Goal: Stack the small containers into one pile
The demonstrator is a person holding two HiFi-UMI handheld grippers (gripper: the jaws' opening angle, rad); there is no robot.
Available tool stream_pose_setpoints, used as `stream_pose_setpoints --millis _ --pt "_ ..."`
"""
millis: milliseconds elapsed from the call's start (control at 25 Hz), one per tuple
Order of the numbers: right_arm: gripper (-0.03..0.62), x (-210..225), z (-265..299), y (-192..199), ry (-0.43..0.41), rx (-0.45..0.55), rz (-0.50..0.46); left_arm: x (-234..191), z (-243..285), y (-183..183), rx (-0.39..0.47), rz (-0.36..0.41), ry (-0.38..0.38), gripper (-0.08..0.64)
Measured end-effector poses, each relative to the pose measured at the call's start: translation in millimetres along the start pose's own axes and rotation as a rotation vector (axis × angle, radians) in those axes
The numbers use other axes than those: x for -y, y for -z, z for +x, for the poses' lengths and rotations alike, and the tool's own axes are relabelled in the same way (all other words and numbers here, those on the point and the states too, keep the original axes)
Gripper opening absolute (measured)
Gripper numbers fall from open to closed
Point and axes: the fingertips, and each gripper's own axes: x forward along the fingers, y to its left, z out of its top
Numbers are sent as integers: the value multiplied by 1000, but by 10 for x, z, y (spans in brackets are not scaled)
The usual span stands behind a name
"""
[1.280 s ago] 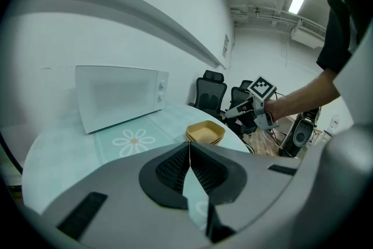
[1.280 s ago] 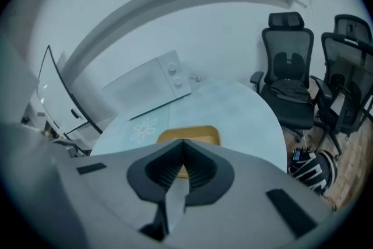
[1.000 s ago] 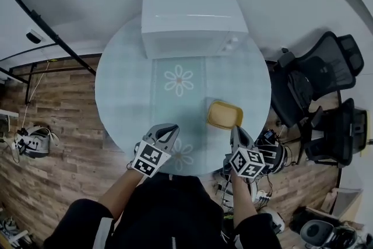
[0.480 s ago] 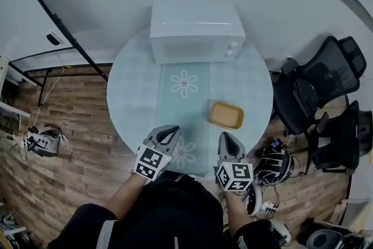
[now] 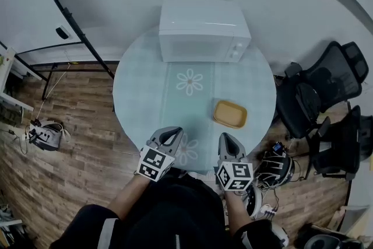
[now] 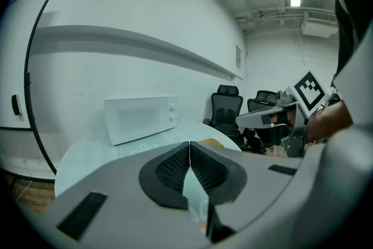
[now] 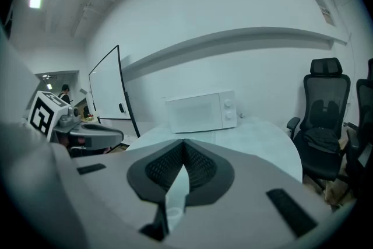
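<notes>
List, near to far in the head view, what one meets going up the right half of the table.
right gripper → yellow container → white microwave

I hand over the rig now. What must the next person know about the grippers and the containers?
Left gripper: jaws shut, empty, over the table at its near edge.
Right gripper: jaws shut, empty, beside it.
Yellow container: on the table's right side, nearer than the microwave, untouched.
Done: no other container shows; stacking looks finished, though its layers cannot be counted.
Left: probably only a check.
</notes>
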Motion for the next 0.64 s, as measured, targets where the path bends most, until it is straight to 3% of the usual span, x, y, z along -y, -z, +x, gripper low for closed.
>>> stream_pose_setpoints --millis 640 --pt "23 -184 181 -50 -26 -16 -10 -190 -5 -18 17 -19 -11 14"
